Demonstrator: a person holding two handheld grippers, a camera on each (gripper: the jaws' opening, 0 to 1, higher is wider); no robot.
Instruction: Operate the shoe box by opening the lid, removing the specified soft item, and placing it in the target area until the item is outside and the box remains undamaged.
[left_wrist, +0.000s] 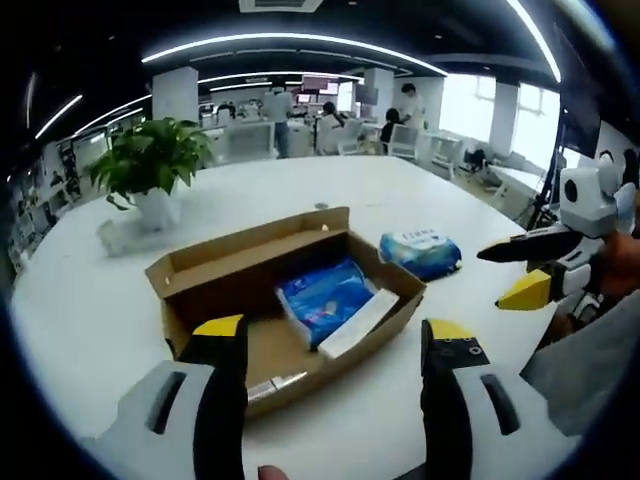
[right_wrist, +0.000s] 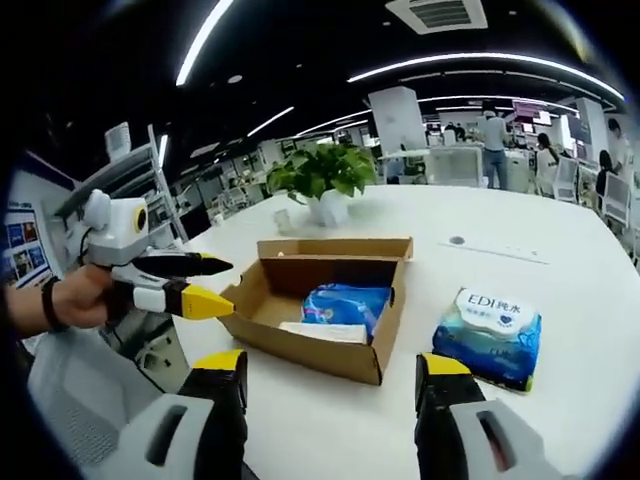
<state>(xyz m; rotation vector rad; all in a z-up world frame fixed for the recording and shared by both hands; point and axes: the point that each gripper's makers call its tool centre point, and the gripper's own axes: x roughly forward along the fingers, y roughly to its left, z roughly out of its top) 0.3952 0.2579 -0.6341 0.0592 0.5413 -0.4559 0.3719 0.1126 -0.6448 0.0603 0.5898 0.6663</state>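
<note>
My brown cardboard shoe box (left_wrist: 285, 290) lies open, a crinkled blue plastic soft pack (left_wrist: 325, 298) inside; my left gripper (left_wrist: 335, 345) and right gripper (right_wrist: 330, 378) both gape empty.

This is an open-plan office: long ceiling light strips (left_wrist: 290, 40), rows of desks with seated people (left_wrist: 330, 125) behind, and a potted plant (left_wrist: 150, 165) near the white table's (left_wrist: 300, 180) far edge.

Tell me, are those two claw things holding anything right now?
No, nothing is held. The left gripper and right gripper both stand open with empty jaws, short of the open cardboard box. One blue soft pack lies on the table outside it.
</note>
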